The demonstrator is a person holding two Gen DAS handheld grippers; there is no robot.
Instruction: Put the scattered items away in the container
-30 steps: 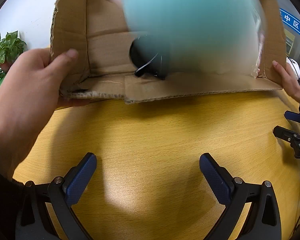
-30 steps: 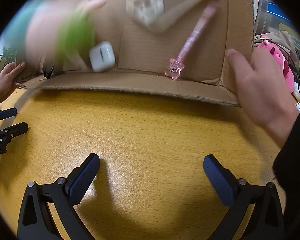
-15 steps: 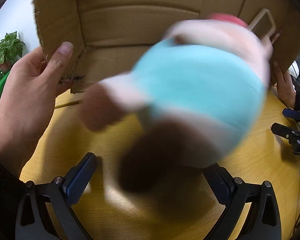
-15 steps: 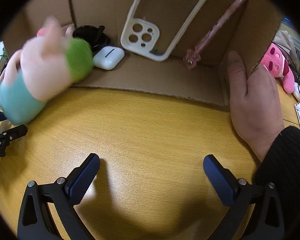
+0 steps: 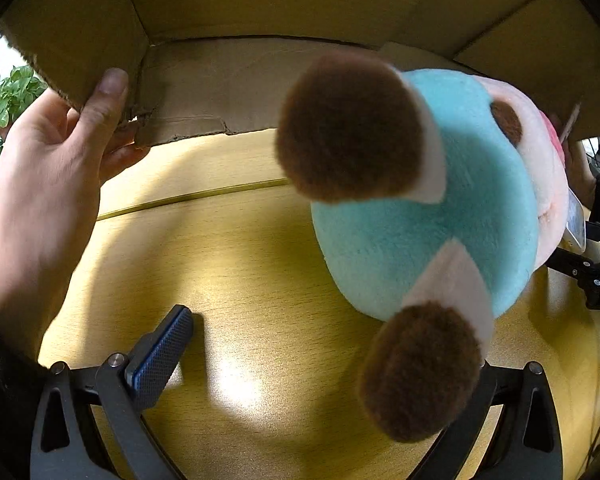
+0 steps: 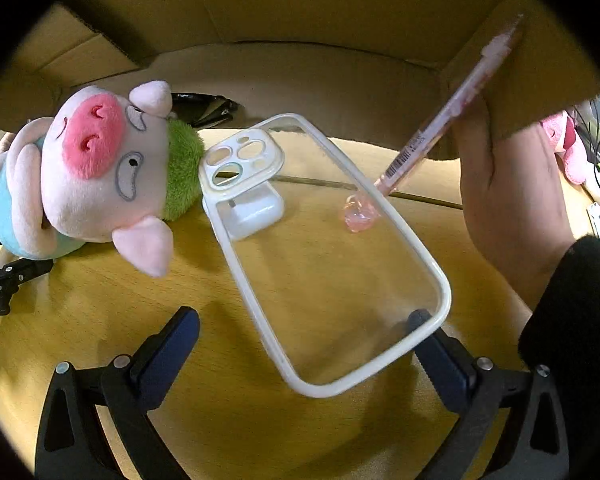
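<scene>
One cardboard box (image 6: 300, 80), one plush pig (image 6: 100, 172), one phone case (image 6: 328, 248), one earbud case (image 6: 256, 212), one pink pen (image 6: 440, 132)

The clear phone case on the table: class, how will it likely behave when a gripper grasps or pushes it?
The phone case looks thin and hollow, so probably light and somewhat bendy. Its glossy surface may slip between pads. Lying partly on the earbud case, it could rock when pushed.
</scene>
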